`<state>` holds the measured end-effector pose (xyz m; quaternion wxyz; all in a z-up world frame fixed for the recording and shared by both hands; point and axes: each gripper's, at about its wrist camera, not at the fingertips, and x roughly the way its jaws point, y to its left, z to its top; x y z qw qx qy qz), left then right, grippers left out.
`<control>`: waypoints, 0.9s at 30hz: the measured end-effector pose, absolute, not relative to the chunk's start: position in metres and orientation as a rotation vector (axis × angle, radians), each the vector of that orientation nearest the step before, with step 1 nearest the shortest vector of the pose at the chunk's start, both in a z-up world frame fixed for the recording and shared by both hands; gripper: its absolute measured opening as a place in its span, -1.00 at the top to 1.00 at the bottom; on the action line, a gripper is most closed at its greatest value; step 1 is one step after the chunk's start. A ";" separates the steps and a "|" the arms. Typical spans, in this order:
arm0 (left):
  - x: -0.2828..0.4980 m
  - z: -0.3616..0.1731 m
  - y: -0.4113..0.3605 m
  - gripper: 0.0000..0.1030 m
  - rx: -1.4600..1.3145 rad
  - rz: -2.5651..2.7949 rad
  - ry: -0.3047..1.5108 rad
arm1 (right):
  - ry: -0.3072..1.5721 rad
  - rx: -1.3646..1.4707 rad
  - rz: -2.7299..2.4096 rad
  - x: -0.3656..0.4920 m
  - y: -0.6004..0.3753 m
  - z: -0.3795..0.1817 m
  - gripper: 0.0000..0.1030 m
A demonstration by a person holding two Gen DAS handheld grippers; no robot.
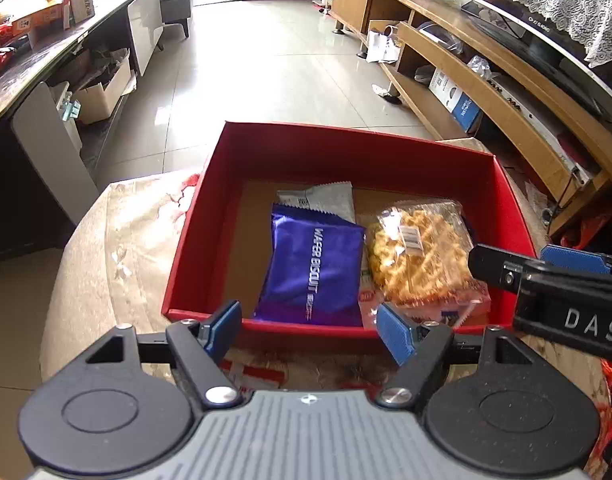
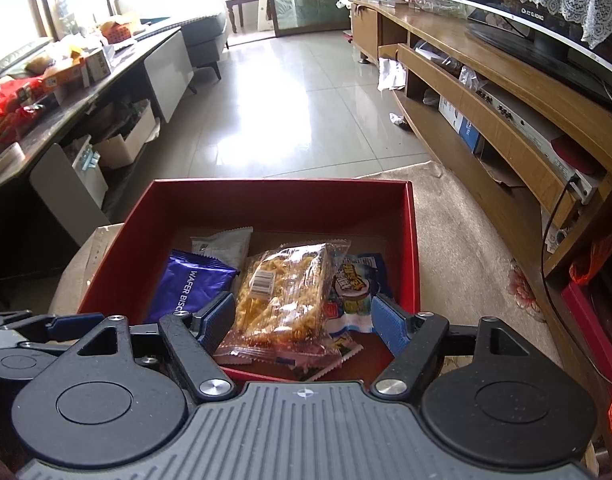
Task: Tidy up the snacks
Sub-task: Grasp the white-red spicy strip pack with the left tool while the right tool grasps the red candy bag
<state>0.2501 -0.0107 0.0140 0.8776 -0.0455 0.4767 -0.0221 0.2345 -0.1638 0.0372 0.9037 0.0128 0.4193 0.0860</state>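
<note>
While both jaws gape, snacks (image 2: 284, 300) fill red box (image 1: 513, 216).

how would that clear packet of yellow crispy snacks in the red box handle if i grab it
The clear packet would probably crinkle and slip, given its glossy film. Its contents look like brittle fried pieces, so a hard squeeze from the right tool could crush them. It seems light for its size, resting loosely on other packets in the red box.

Daylight glares off the floor (image 1: 266, 52); fisheye edges bend, perhaps blurring.
</note>
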 end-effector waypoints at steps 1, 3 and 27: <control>0.247 0.015 -0.010 -0.37 -0.091 -0.050 0.993 | 0.863 0.029 0.179 0.233 -0.164 0.039 -0.57; 0.241 0.016 -0.010 -0.37 -0.083 -0.054 0.991 | 0.862 0.031 0.182 0.228 -0.165 0.040 -0.58; 0.194 -0.047 0.036 -0.38 -0.106 0.046 1.162 | 0.969 0.027 0.262 0.165 -0.151 0.023 -0.66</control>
